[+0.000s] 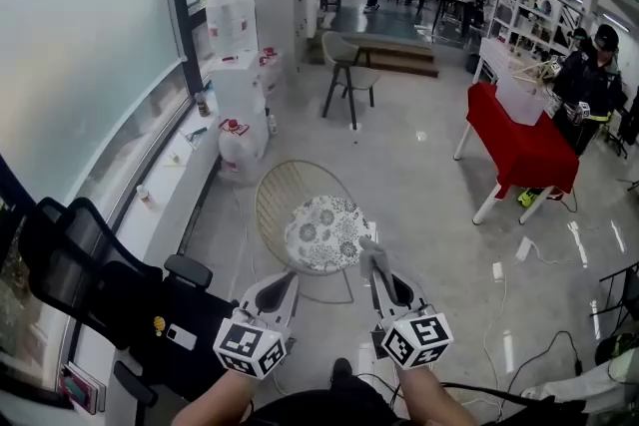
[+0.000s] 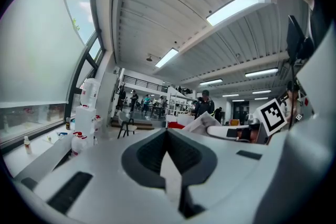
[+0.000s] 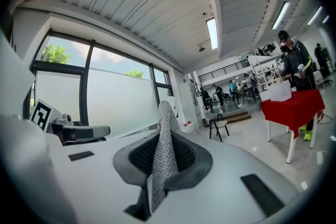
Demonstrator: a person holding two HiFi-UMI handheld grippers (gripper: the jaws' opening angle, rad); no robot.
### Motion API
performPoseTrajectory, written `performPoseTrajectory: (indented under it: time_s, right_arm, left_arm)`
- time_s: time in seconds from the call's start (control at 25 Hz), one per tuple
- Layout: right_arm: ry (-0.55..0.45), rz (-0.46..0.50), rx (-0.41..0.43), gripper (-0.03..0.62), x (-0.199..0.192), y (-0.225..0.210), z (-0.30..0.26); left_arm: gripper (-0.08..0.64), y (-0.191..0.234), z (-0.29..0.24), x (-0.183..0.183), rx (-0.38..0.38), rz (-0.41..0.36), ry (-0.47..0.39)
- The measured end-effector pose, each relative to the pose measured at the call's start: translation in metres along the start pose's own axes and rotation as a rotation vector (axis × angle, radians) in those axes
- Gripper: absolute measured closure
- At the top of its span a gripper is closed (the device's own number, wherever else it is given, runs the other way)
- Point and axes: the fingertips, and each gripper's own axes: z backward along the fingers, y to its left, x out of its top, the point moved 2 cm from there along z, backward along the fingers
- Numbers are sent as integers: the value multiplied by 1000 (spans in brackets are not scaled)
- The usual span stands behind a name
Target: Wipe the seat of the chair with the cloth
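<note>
Glossy grey floor (image 1: 439, 214) in big open hall, window wall (image 1: 80, 45) on view's left. One wire chair (image 1: 283, 183) w/ patterned round seat (image 1: 327, 232) sits just ahead of 2 grippers. Left gripper (image 1: 288, 279): jaws pressed together, nothing btwn. Right gripper (image 1: 382, 276): jaws pinching one grey mesh cloth (image 3: 164, 149), near seat's front edge, contact unclear. Red labels on white containers (image 1: 240, 75) too small to read.

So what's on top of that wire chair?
A round flowery cushion lies on the seat of the wire chair. It covers the seat, so what is under it cannot be seen. The cloth is not there: the right gripper holds it.
</note>
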Motion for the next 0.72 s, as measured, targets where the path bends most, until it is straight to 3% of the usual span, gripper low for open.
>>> performPoseTrajectory:
  time_s: [0.44, 0.72]
  right_arm:
    - [0, -8, 80, 568, 19, -93, -53]
    - [-2, -12, 98, 568, 29, -107, -87]
  left_arm:
    - [554, -14, -93, 16, 44, -32, 24]
    - [554, 10, -118, 18, 98, -6, 36]
